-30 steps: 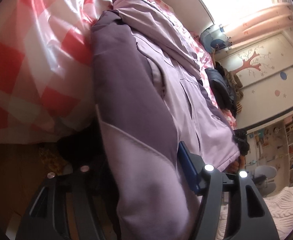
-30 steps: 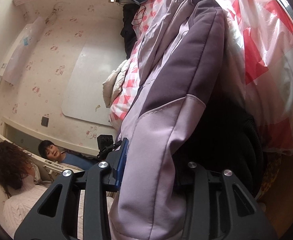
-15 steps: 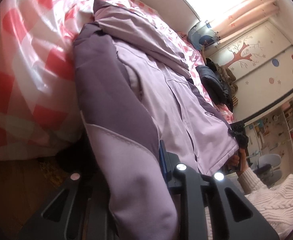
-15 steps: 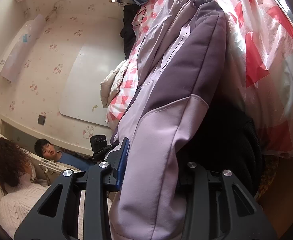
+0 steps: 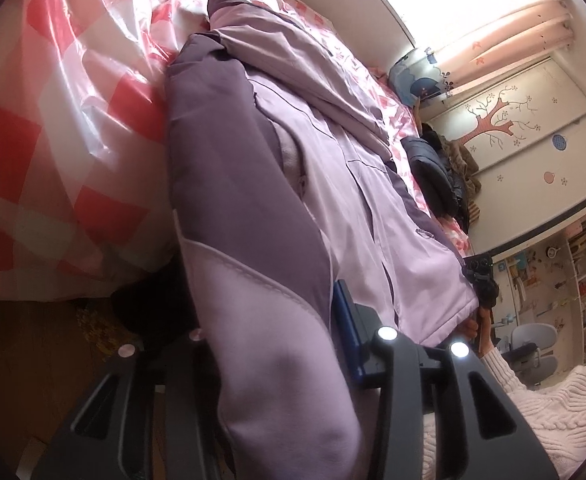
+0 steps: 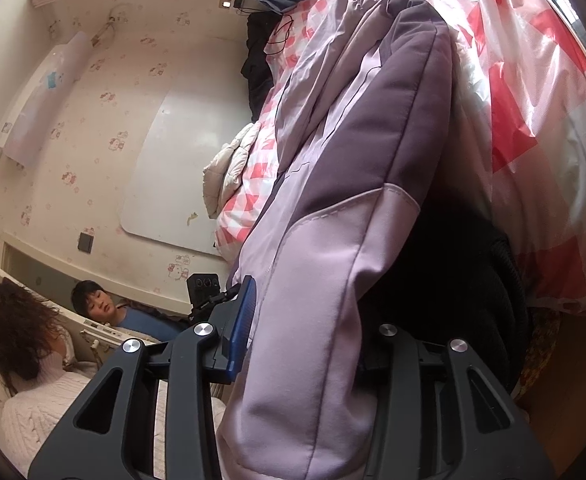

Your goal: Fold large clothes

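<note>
A lilac and dark purple padded jacket lies along the bed, and both its sleeves hang over the edge. My left gripper has one lilac sleeve cuff filling the gap between its jaws. The blue pad touches the fabric while the jaws are opening. My right gripper has the other sleeve cuff between its jaws, pad against the cloth, and these jaws are opening slightly. The inner finger of each gripper is hidden behind the sleeve.
The bed wears a red and white checked cover under glossy plastic. A black garment hangs beside the sleeves. A dark coat and a white puffer lie on the bed. Two people sit low by the wall.
The left jaws squeezed in on the sleeve, then spread again, with the jacket sliding slightly in view. The right gripper kept still on its sleeve.
</note>
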Demonstrator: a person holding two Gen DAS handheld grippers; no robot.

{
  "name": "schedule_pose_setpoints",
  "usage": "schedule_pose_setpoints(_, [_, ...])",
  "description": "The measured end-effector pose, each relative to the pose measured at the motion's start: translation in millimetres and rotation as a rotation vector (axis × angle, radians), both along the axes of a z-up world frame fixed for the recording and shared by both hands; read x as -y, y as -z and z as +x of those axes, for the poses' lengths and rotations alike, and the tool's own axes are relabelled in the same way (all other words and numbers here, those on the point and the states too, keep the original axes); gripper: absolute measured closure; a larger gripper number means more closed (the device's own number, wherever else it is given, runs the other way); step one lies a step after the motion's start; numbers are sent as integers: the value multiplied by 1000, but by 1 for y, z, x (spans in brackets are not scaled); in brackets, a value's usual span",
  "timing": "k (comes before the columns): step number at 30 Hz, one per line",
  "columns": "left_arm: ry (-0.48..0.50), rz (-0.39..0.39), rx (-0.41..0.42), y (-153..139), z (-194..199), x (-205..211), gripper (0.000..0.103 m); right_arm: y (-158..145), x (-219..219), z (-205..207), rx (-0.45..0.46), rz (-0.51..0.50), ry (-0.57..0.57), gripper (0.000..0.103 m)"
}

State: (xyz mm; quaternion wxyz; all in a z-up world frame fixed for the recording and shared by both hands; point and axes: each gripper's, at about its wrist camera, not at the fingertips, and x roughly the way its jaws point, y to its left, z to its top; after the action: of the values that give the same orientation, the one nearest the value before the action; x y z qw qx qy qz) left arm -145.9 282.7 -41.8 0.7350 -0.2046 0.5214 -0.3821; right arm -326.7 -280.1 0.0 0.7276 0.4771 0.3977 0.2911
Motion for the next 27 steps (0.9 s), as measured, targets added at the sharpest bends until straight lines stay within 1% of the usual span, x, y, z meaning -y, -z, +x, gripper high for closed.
schedule_pose_setpoints(2, [12,-10,19,-3,-2,0,77,-1,0,-2,18,-4,8,66])
schedule_pose_setpoints(3, [13,6,43,-7,-4,2,80,-2,-2,-2,24,-8,11,67])
schedule_pose_setpoints(4, [18,25,64,-11,-5,5,81,-2,-2,-2,27,-7,16,68])
schedule_pose_setpoints(6, [26,33,92,-17,-7,8,84,0,0,-4,41,10,25,68])
schedule_pose_setpoints(9, [37,43,84,-17,-4,8,83,0,2,-4,55,21,29,68])
schedule_pose_setpoints(10, [37,44,67,-15,-2,7,82,1,3,-4,54,21,27,68])
schedule_pose_setpoints(11, [31,39,47,-12,0,5,78,1,3,-4,49,20,24,67])
schedule_pose_setpoints(13, [8,46,19,-7,3,2,62,1,3,-3,45,23,16,65])
schedule_pose_setpoints(14, [-7,58,9,-4,4,0,50,1,4,-3,41,22,11,61])
schedule_pose_setpoints(15, [-19,58,-4,-2,5,-1,48,0,4,-3,45,22,3,59])
schedule_pose_setpoints(16, [-22,41,-24,1,6,-2,48,-2,3,-3,55,18,-1,59])
schedule_pose_setpoints(17, [-24,33,-25,1,6,-2,48,-2,3,-3,64,20,-1,59])
schedule_pose_setpoints(18, [-23,31,-17,0,6,0,59,-3,3,-3,75,24,1,60])
schedule_pose_setpoints(19, [-4,10,-11,-2,5,3,71,-3,4,-3,91,31,10,60])
schedule_pose_setpoints(20, [-4,4,1,-5,3,5,78,-2,4,-3,103,40,23,67])
schedule_pose_setpoints(21, [-12,22,34,-11,0,8,82,-2,5,-4,114,41,37,72])
schedule_pose_setpoints(22, [-13,27,55,-16,-1,9,84,-3,4,-6,135,50,54,73])
schedule_pose_setpoints(24, [-21,2,73,-26,-3,8,87,-7,5,-8,179,78,79,74])
schedule_pose_setpoints(27, [-4,-8,103,-39,-5,10,87,-18,8,-11,239,113,100,74])
